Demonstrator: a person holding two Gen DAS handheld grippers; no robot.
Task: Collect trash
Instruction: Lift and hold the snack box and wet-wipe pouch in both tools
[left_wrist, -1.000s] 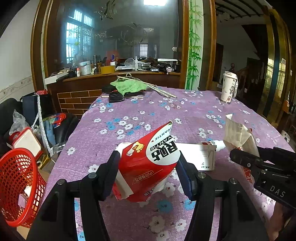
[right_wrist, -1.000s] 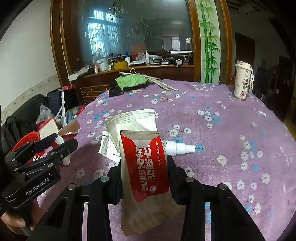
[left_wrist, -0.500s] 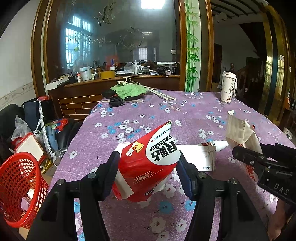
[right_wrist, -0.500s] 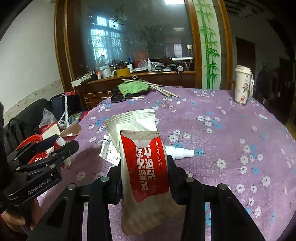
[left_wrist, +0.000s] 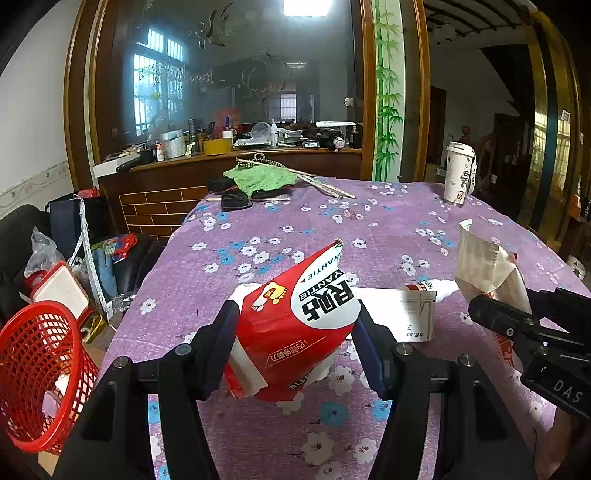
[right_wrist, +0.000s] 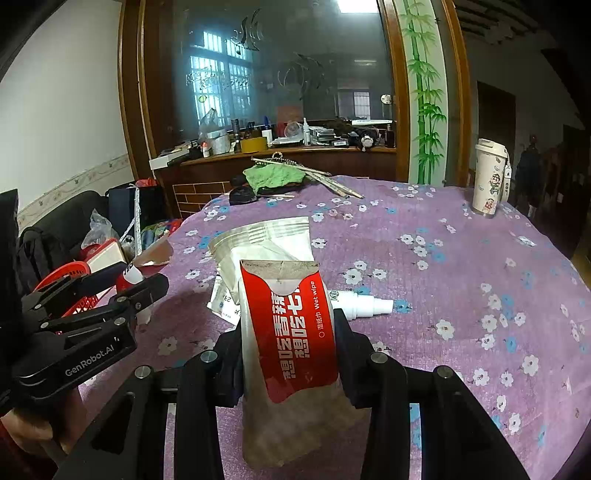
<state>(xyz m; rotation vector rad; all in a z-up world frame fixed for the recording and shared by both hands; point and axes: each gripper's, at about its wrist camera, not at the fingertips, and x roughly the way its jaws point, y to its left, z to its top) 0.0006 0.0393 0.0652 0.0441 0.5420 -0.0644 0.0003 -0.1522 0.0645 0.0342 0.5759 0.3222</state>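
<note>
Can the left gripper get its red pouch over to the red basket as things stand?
Probably yes. The left gripper is shut on the red pouch, and the red basket sits low off the table edge to its left, open-topped, with nothing visible between them. The right gripper is on the other side.

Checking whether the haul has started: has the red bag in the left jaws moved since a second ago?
No. The red bag sits in the same spot against the white box behind it, clamped in the left jaws.
</note>
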